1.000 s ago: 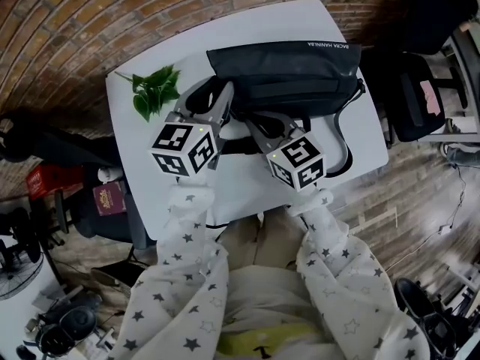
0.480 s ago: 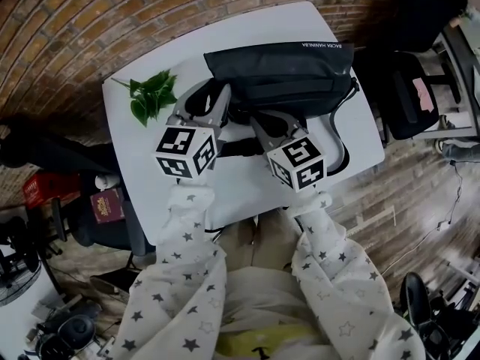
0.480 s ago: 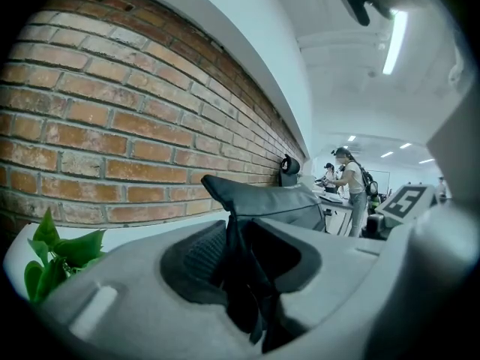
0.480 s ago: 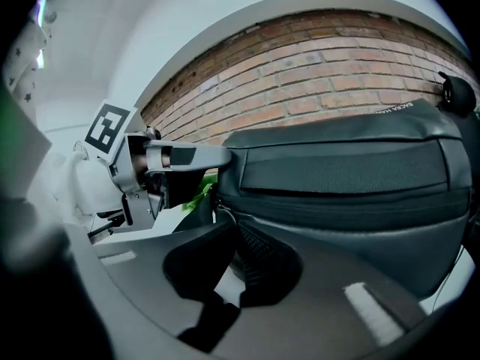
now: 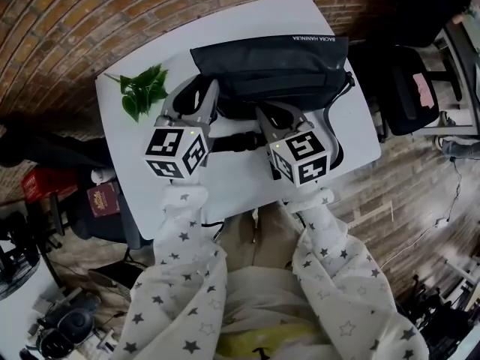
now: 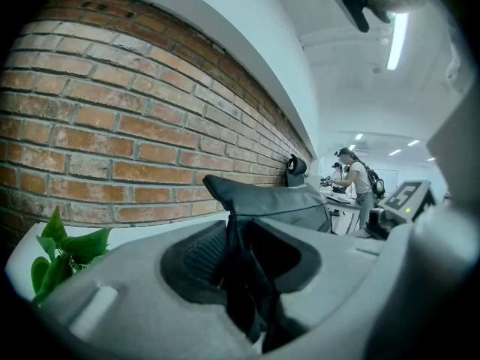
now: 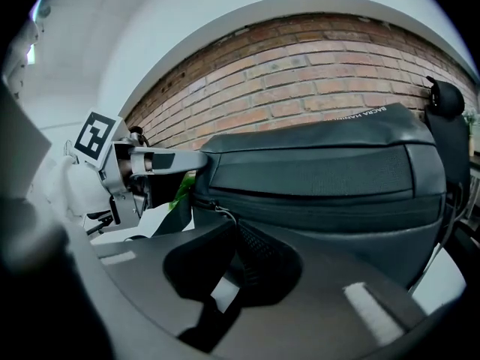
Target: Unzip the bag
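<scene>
A black bag [image 5: 277,66] lies across the far part of the white table [image 5: 240,182]. My left gripper [image 5: 196,100] is at the bag's left end. In the left gripper view its jaws [image 6: 238,261] are shut on a fold of black bag fabric [image 6: 236,223]. My right gripper [image 5: 271,117] is at the bag's front side, near its left part. In the right gripper view the zipper line [image 7: 315,193] runs across the bag [image 7: 322,156]. The thin zipper pull [image 7: 216,210] leads into my shut right gripper [image 7: 234,235].
A green leafy sprig [image 5: 142,92] lies on the table's left side, close to the left gripper. A black strap [image 5: 238,141] trails between the two grippers. The brick wall [image 5: 112,21] lies behind the table, and a dark chair [image 5: 409,88] is to the right.
The table, bag and both grippers sit a little higher and further left in the head view. Both grippers keep their places on the bag.
</scene>
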Available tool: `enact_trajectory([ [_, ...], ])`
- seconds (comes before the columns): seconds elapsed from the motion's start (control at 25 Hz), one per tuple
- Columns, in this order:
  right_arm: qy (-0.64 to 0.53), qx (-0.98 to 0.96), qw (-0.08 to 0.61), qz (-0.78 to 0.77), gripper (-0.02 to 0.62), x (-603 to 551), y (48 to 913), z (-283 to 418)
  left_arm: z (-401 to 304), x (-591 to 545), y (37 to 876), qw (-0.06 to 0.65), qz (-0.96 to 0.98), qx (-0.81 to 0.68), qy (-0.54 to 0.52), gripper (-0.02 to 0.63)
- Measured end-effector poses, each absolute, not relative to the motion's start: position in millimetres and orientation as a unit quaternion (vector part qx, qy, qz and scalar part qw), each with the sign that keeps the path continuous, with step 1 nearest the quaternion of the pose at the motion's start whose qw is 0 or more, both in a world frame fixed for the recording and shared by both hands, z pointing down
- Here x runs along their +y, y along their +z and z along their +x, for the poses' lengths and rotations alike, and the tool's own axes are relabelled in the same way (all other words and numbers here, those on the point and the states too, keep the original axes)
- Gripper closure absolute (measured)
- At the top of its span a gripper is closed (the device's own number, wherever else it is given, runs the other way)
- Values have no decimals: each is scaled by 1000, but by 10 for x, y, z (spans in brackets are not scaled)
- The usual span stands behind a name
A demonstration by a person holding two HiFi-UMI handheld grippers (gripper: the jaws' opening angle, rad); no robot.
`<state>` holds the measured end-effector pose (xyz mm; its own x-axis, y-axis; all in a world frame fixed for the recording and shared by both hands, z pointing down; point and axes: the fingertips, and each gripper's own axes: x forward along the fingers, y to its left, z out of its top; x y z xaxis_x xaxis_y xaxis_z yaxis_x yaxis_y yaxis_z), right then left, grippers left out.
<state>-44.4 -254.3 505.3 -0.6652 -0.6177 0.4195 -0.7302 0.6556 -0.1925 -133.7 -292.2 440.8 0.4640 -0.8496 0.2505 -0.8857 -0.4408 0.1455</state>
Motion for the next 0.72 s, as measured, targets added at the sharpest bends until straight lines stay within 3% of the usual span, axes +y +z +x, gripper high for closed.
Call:
enact_trajectory([
  [0.72, 174, -877, 154, 419, 575, -2609, 5051, -249, -1559, -2896, 4426, 115, 822, -552, 77, 499],
])
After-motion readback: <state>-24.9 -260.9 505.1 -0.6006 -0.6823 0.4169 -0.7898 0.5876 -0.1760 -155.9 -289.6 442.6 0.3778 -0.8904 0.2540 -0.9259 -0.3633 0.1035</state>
